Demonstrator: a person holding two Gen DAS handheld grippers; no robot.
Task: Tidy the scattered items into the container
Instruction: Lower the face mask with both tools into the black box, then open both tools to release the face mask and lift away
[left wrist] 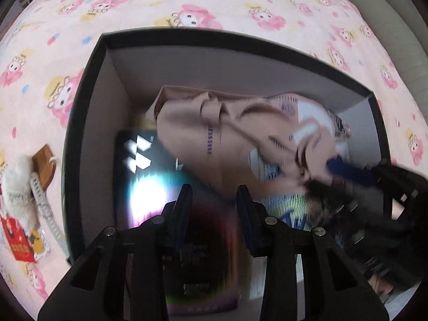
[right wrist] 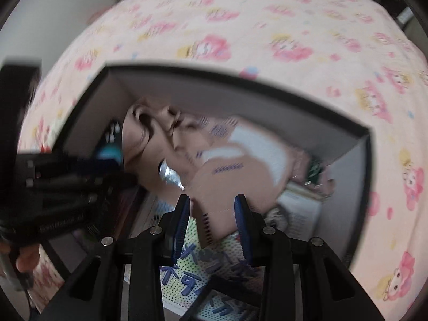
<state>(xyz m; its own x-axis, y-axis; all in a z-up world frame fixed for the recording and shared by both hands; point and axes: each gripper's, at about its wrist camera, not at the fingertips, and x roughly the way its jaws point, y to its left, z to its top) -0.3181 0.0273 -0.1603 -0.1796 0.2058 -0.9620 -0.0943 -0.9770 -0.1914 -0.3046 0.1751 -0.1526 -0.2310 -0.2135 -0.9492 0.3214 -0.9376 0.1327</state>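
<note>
Hovering over the open container [left wrist: 88, 123], the left hand-held gripper [left wrist: 214, 200] points steeply down. Its 2 blue-padded jaws stand apart, and nothing sits between them; only a glossy dark pack [left wrist: 139, 160] shows through the gap, lying on the container floor below. This gripper is released.

The right hand-held gripper [right wrist: 212, 206] also points down into the container. A corner of the beige tote bag [left wrist: 187, 133] lies between its jaws. Motion blur hides whether the pads actually press on the fabric, so its grip cannot be determined.

Task status, as judged from the layout: partly complete.
- Inside the container: the tote bag, crumpled across the middle; the glossy pack on the left half of the floor; a dotted printed sheet [right wrist: 214, 262] under the bag.
- Outside, on the bed sheet [left wrist: 240, 0], just beside the container's left wall: a white fluffy item [left wrist: 17, 187], a brown wooden comb [left wrist: 44, 164], a pale ribbed strap [left wrist: 42, 200] and a red packet [left wrist: 17, 240]. These 4 items remain to be collected.

Materials and shapes:
- Container: rigid rectangular box, black rim, matt grey inner walls.
- Tote bag: soft woven cloth, limp, with purple print and a white panel.
- Glossy pack: flat, hard, iridescent, strongly reflective.
- Dotted sheet: flat, green-and-white dots with blue lettering.
- Bed sheet: soft pink fabric with a cartoon print.
</note>
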